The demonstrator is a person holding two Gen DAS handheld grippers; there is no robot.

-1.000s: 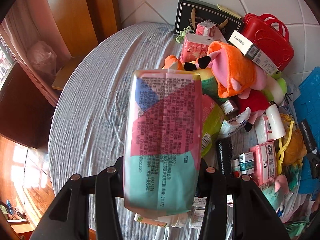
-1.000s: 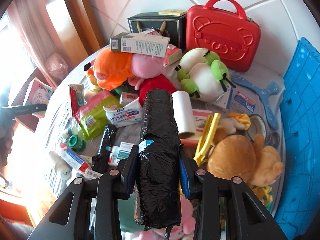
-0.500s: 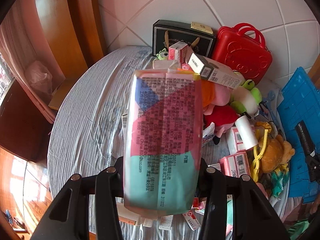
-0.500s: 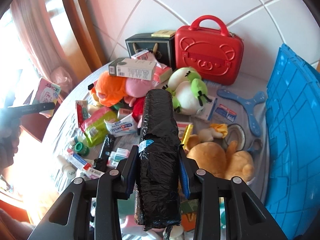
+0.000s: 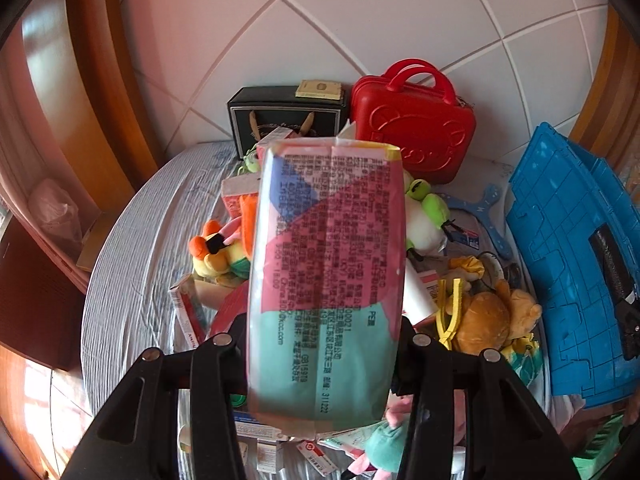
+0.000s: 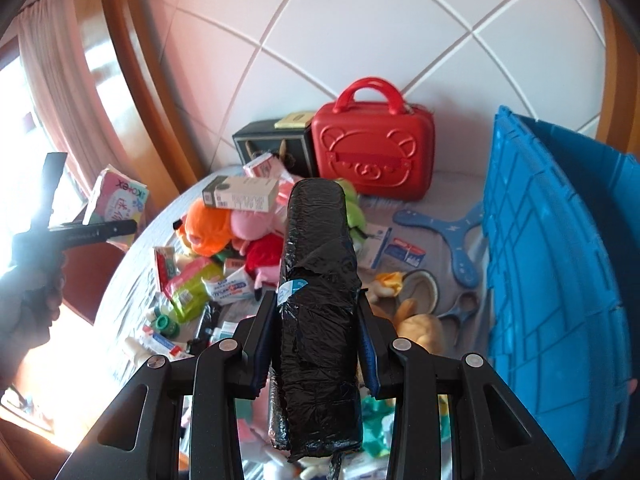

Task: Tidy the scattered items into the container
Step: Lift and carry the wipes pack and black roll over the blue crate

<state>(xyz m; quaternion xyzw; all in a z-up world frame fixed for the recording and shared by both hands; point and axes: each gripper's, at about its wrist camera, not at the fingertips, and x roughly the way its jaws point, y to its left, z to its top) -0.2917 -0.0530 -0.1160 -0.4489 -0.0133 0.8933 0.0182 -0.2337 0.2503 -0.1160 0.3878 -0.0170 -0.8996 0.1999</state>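
My left gripper [image 5: 322,344] is shut on a pink, blue and teal tissue pack [image 5: 326,280], held high above the table. The pack also shows in the right wrist view [image 6: 118,206], far left, with the left gripper beside it. My right gripper [image 6: 318,332] is shut on a roll of black bin bags [image 6: 318,312], raised above the pile. The blue crate [image 6: 556,300] stands at the right, close to the right gripper; it also shows in the left wrist view [image 5: 568,248], where the black roll [image 5: 612,264] is seen in front of it.
Scattered on the round table [image 5: 132,256]: an orange plush [image 6: 208,228], a green frog plush [image 5: 430,216], a brown plush [image 5: 488,312], a blue boomerang [image 6: 460,236], boxes and tubes. A red case [image 6: 372,156] and a black box [image 6: 272,144] stand against the tiled wall.
Both grippers have risen and pulled back from the pile with their items held. The right gripper has moved nearer the blue crate, which now fills more of its view.
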